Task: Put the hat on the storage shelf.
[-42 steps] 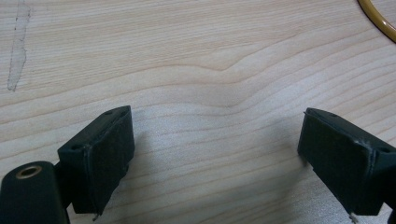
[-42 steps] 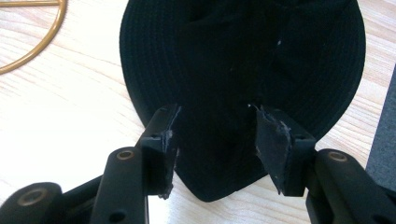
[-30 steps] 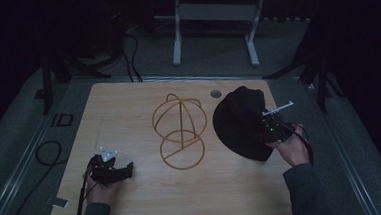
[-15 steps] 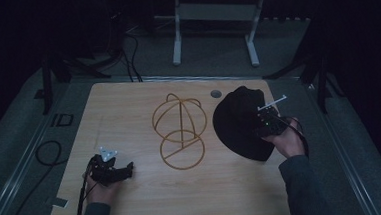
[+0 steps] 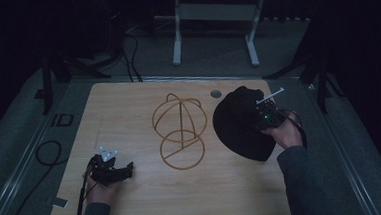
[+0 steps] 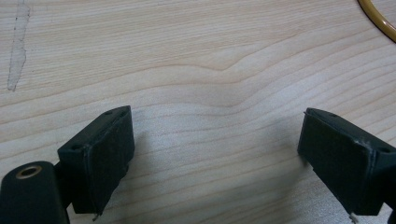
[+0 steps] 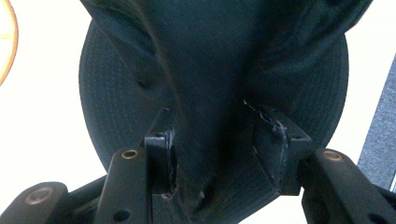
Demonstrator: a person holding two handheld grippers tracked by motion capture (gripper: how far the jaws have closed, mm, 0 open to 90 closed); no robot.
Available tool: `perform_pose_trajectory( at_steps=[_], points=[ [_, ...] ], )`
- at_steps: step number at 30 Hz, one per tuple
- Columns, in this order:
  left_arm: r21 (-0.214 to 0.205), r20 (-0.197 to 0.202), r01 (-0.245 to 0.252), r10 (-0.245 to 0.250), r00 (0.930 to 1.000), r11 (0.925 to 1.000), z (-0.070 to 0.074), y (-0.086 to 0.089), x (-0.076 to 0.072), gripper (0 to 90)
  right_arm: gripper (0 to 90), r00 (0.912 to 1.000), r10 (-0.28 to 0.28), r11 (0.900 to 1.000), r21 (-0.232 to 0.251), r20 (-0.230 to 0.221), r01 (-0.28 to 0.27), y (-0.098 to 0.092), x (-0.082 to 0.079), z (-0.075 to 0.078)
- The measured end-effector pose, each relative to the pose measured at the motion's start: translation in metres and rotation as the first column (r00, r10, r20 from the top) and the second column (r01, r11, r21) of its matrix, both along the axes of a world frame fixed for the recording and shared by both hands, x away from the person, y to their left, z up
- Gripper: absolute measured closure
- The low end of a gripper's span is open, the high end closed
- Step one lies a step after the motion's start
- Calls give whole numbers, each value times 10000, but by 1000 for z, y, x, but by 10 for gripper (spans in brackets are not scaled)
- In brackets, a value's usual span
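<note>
Black fabric marks the work in hand: in the high view a dark cap (image 5: 242, 124) lies on the right side of the pale wooden bench (image 5: 128, 106), just beside a wire hat stand (image 5: 179, 130) of golden hoops at the middle, probably the form the cap is meant to go over. The right gripper (image 5: 264, 119) sits over the cap's right part, held by the right hand (image 5: 285, 134), while the left gripper (image 5: 116, 173) rests low at the near left, well apart from both, likely waiting its turn. From the left gripper view, its jaws stand wide and released over bare wood grain, nothing between them, with a sliver of the stand's hoop (image 6: 377, 18) at the top right corner. From the right gripper view, a raised fold of the cap (image 7: 210, 116) runs between the jaws, which have just been closing; the pads (image 7: 161, 154) press the fold from both sides, a pinch that seems meant to let the soft crown be lifted without slipping, the brim spreading flat beyond.
</note>
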State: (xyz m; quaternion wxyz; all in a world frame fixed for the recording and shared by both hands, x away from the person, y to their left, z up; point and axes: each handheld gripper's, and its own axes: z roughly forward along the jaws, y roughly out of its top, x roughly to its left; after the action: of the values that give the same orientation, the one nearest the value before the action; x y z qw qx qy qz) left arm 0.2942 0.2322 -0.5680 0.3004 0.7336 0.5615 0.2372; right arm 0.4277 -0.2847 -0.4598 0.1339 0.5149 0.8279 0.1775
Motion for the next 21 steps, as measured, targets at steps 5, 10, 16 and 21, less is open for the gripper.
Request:
perform_pose_trajectory(
  at_steps=[5, 10, 16, 21],
  points=[
    [-16, 12, -4, 4, 10000, 10000, 0, 0, 0, 113, 517, 9997, 181, 9995, -262, -144, -184, 8, 6, 2],
    [-21, 16, 7, -7, 10000, 10000, 0, 0, 0, 113, 546, 9990, 193, 9990, -400, -392, -209, 13, 14, 4],
    [-14, 15, 15, -15, 10000, 10000, 0, 0, 0, 113, 595, 9979, 55, 9998, -188, -639, -68, 14, 21, 3],
    [-18, 15, 14, -14, 10000, 10000, 0, 0, 0, 112, 688, 9970, 9, 9999, -141, -772, -20, 16, 25, 2]
  ],
)
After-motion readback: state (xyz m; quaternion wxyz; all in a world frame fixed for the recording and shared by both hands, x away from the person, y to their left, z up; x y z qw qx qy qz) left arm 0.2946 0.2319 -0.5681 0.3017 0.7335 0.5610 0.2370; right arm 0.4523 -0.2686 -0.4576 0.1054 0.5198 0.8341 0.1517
